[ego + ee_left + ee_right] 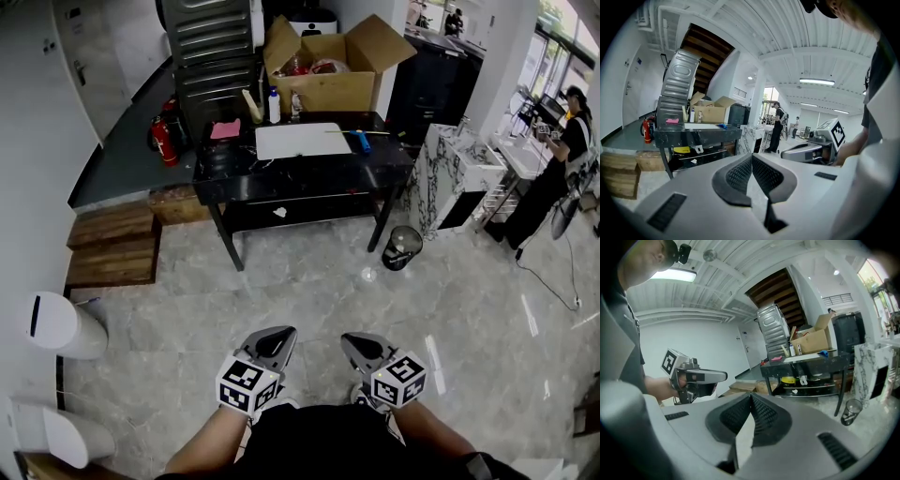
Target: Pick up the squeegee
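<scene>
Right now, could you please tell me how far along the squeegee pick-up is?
Nothing looks done: the blue-handled tool, probably the squeegee, lies on the glossy black table beside a white rectangular sheet. In hand: nothing; the left gripper and right gripper are both shut and empty, across the grey tiled floor from the table. Left: walk over, open a gripper, grasp and lift it.

l gripper (273, 346) + r gripper (362, 349) held side by side, low, jaws together, empty.

Squeegee (362, 142) on table (216, 173), right of board (302, 141); box (328, 89) behind.
</scene>
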Demonstrator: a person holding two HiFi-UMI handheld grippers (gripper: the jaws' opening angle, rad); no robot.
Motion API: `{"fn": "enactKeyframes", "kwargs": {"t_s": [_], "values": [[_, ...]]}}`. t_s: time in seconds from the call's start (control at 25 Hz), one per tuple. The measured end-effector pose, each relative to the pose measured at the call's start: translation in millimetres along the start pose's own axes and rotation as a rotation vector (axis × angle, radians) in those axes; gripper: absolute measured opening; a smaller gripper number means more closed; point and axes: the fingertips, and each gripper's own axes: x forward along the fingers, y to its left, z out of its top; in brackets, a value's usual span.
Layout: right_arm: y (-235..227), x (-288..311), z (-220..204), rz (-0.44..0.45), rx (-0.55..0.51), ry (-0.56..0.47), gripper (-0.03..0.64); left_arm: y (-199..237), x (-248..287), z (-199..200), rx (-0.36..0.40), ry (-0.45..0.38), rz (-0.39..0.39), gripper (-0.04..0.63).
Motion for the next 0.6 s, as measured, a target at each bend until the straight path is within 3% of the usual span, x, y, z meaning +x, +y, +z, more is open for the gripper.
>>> {"fn": "enactKeyframes", "kwargs": {"t_s": [0.6], "values": [[17.8,28.2,-4.4,-0.046,0.035,0.025,0.009,36.2,-16.8,-15.6,-0.051,0.022,-0.032,0.017]]}}
